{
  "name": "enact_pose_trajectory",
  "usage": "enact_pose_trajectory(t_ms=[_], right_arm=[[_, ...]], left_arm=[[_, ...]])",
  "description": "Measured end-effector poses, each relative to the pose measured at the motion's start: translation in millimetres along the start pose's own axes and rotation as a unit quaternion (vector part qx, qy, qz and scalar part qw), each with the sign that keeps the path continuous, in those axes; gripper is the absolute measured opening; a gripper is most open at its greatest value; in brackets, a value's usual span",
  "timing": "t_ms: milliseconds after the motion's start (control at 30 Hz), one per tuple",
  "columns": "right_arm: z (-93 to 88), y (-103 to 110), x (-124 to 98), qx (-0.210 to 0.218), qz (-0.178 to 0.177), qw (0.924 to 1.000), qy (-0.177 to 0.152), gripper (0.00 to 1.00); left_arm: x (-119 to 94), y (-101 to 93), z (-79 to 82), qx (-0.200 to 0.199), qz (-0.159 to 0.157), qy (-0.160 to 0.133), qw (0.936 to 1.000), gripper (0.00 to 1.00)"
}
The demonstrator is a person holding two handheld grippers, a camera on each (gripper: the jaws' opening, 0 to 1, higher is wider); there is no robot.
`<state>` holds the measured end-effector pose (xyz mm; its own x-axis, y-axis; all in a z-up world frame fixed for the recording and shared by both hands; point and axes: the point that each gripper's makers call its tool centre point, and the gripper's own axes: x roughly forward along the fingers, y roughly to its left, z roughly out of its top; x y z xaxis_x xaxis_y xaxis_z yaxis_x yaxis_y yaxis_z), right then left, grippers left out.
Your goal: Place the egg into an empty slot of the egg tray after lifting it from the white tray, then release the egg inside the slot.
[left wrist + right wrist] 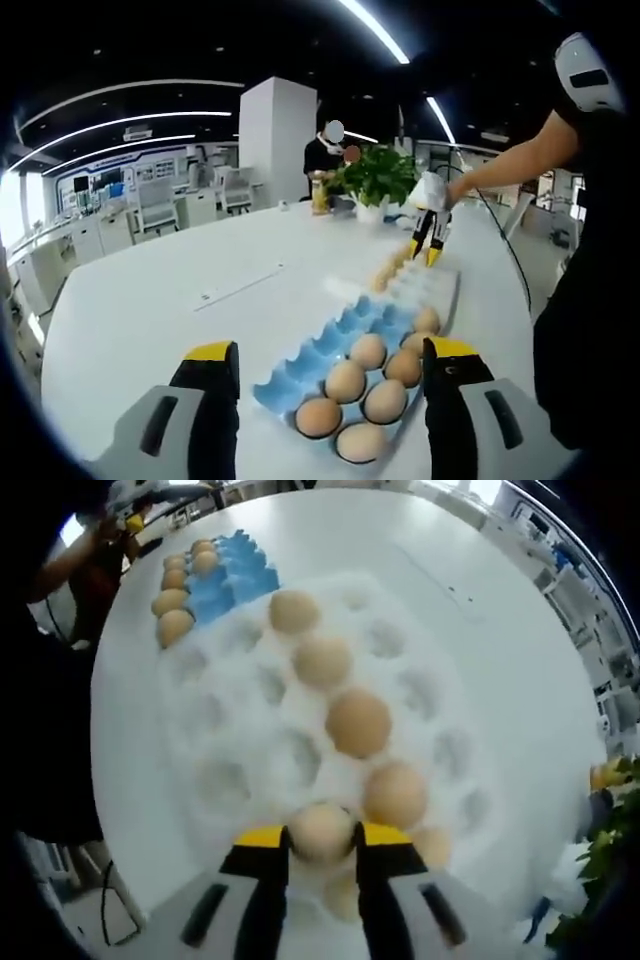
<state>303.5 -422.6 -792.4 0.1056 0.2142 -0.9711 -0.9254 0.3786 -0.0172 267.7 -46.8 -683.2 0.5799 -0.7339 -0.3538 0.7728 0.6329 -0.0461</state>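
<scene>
Care matters most at this stage: the pale tan egg point(321, 830) sits between the yellow-tipped jaws of the right gripper point(320, 842) while it is low in a dimple of the white moulded tray point(240, 770), so I judge the step in hand to be the lift. The squeeze should be only firm enough to stop slipping, and the rise should go straight up before any sideways travel, so the shell does not scrape the neighbouring tan eggs point(358, 721) lined along the same tray.

In the right gripper view the jaws are closed to the egg's width, both pads touching its sides; whether the egg has cleared its dimple I cannot tell.

The blue moulded egg tray point(315, 352) lies just beside the white one, and its brown eggs point(365, 388) crowd one end, leaving open slots nearer the white tray, which look like the easiest target.

The left gripper point(330, 375) hovers over the filled end of the blue tray, jaws spread wide and holding nothing. The right gripper also shows in the left gripper view, beyond the white tray, held by a person's hand point(430, 190).
</scene>
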Motion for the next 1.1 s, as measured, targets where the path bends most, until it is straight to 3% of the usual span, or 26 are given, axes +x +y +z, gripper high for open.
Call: enact_pose_trajectory(t_ms=[333,667,1100], right_arm=[[22.2,9.5,-30.2,0.008,0.001,0.9991,-0.042,0.25],[49.3,26.6,-21.5,-0.03,0.017,0.9982,-0.049,0.25],[59.6,33.6,-18.5,-0.049,0.028,0.9971,-0.052,0.25]], left_arm=[[-0.2,3.2,0.8,0.0,0.002,-0.002,1.0,0.76],[-2.7,2.3,-1.2,0.001,0.003,0.001,1.0,0.75],[-3.9,1.4,-2.0,0.0,0.005,0.0,1.0,0.76]])
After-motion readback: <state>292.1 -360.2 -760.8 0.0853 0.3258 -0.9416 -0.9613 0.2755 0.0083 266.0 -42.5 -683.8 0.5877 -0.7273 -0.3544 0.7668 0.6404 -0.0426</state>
